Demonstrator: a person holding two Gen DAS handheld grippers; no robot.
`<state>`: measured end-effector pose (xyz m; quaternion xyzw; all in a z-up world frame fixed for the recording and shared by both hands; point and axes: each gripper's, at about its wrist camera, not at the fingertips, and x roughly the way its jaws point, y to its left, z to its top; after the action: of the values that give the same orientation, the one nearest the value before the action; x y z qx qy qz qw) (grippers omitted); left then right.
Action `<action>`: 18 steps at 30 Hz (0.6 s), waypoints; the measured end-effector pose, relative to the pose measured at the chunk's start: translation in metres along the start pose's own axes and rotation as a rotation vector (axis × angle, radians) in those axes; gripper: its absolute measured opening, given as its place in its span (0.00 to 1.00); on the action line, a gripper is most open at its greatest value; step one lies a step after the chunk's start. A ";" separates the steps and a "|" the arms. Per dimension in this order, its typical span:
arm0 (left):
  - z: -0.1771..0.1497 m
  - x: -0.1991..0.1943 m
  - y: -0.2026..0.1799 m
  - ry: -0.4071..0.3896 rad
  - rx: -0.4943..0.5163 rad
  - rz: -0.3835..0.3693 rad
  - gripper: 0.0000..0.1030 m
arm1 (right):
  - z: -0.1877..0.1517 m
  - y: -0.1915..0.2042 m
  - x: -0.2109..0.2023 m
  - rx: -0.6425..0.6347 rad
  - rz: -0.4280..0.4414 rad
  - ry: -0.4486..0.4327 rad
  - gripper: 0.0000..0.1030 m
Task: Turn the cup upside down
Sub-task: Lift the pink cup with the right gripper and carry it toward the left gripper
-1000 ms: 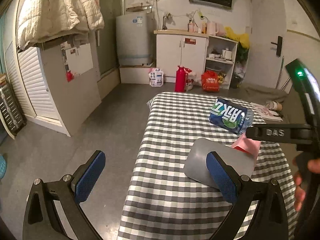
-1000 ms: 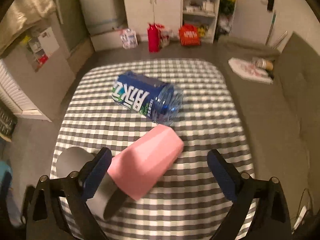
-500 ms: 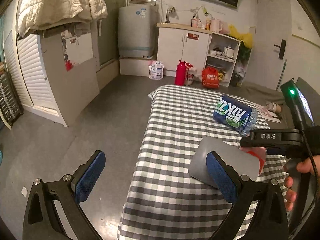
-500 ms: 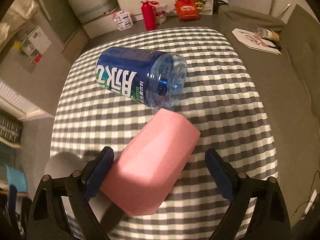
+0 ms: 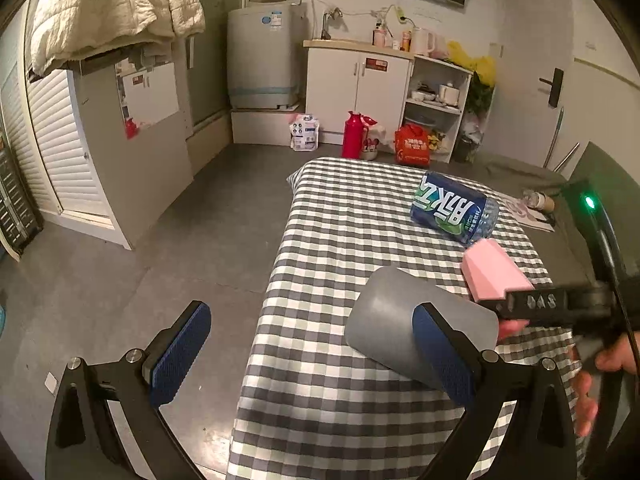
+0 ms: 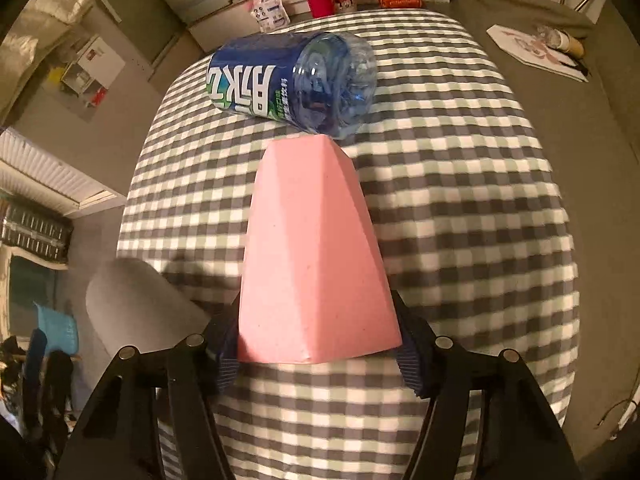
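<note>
— right claw (image 6: 320, 356)?
— clamped on the wide end of the pink cup (image 6: 316, 256), narrow closed end pointing away, almost at the blue bottle (image 6: 292, 80) lying on its side.
— left claw (image 5: 312, 356)?
— spread wide, gripping nothing, hanging over the near left edge of the checked table (image 5: 340, 240).
— room around?
— grey mat (image 5: 400, 320) just left of the cup; bare checked cloth (image 6: 460, 200) to the right, out to the table's rounded edge.

The wide end of the pink cup (image 6: 316, 264) sits between the right gripper (image 6: 318, 354) pads, so you cannot see its opening. Beside the cup, part of the gray mat (image 5: 404, 320) hides behind a blue pad (image 5: 442, 354). The bottle (image 6: 292, 80) label is too blurry to read.
</note>
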<state>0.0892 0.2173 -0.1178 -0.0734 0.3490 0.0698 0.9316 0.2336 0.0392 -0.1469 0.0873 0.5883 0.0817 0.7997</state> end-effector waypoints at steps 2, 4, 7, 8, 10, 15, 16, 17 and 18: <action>0.000 -0.002 0.002 -0.001 -0.002 0.004 1.00 | -0.017 -0.004 -0.009 -0.012 -0.014 -0.011 0.62; 0.000 -0.005 0.002 -0.003 -0.001 0.005 1.00 | -0.035 -0.010 -0.017 -0.028 -0.029 -0.021 0.62; -0.005 -0.013 0.002 -0.001 0.012 0.021 1.00 | -0.069 -0.014 -0.032 -0.048 -0.054 -0.037 0.62; -0.008 -0.016 0.003 0.003 0.008 0.023 1.00 | -0.083 -0.014 -0.037 -0.052 -0.058 -0.043 0.62; -0.015 -0.025 0.005 0.009 -0.001 0.020 1.00 | -0.108 -0.008 -0.044 -0.075 -0.064 -0.048 0.62; -0.043 -0.054 0.006 0.009 -0.027 0.010 1.00 | -0.141 0.009 -0.058 -0.126 -0.071 -0.050 0.62; -0.046 -0.058 0.007 0.003 -0.026 0.001 1.00 | -0.145 0.013 -0.063 -0.142 -0.074 -0.068 0.62; -0.051 -0.064 0.006 -0.006 -0.012 -0.002 1.00 | -0.148 0.016 -0.065 -0.155 -0.083 -0.078 0.61; -0.053 -0.067 0.005 -0.011 0.002 0.001 1.00 | -0.151 0.018 -0.065 -0.163 -0.094 -0.083 0.61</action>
<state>0.0044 0.2066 -0.1137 -0.0718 0.3440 0.0704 0.9336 0.0700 0.0479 -0.1262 -0.0027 0.5497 0.0881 0.8307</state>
